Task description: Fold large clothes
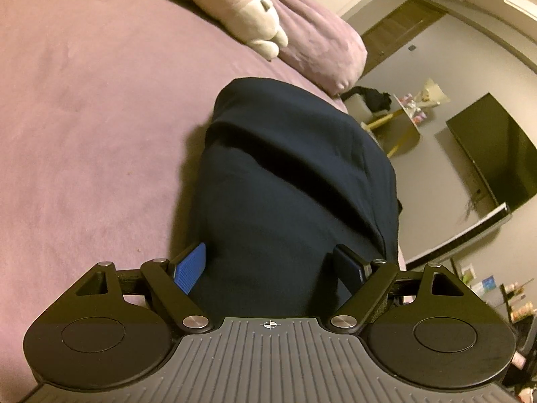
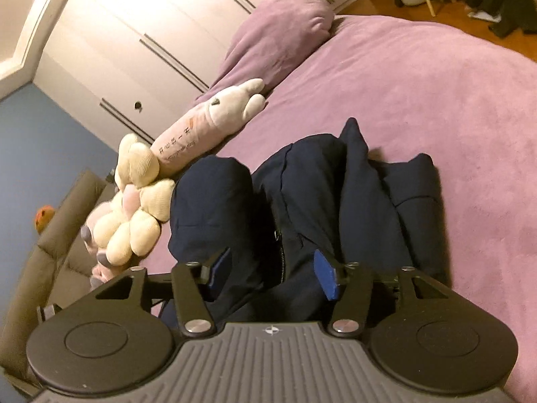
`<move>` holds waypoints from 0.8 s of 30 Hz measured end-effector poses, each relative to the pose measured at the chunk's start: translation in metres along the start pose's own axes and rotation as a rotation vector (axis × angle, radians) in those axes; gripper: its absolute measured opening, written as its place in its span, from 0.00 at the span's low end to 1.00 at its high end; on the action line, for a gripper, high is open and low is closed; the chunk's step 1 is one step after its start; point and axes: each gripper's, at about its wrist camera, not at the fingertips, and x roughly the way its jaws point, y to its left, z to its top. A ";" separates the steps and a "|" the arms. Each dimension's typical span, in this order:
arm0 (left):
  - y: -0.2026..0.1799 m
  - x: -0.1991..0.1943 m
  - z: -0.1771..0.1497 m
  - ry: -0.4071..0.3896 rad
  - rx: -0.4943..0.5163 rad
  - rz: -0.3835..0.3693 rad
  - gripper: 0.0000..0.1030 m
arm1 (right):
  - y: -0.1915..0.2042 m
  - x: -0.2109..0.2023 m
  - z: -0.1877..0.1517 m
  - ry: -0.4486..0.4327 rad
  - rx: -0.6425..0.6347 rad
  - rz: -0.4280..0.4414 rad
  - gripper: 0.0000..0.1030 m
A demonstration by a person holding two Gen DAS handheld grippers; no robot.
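While a navy garment point(image 1: 288, 181) lies bunched on the purple bedspread point(image 1: 84, 117), the left gripper point(image 1: 272, 267) straddles its near end, jaws spread wide, pads not pressing. Right of it, the right gripper point(image 2: 273, 270) hangs half-open over the zipper. 2 plush toys point(image 2: 134, 208) lie beyond, near the pillow point(image 2: 278, 33).

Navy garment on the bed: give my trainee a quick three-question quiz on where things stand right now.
1. True or false: the navy garment lies flat and spread out on the purple bed.
2. The long plush toy rests against: A) a purple pillow B) a television C) a chair
3. What shows between the right hand-held gripper pads?

Key: 1 false, it is bunched; 2 A; 3 the garment's zipper.
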 end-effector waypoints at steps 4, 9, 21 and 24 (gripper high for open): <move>0.000 0.000 0.000 0.000 -0.008 0.002 0.84 | 0.002 0.002 0.004 0.002 0.012 0.004 0.57; 0.001 0.000 0.000 0.006 -0.010 -0.005 0.84 | 0.005 0.004 0.005 0.000 -0.012 -0.012 0.61; 0.000 0.002 0.001 0.007 -0.003 0.002 0.84 | -0.011 0.012 0.008 0.037 0.047 -0.006 0.66; -0.002 0.002 0.001 0.012 0.012 0.010 0.84 | -0.010 0.034 0.010 0.090 0.074 0.043 0.68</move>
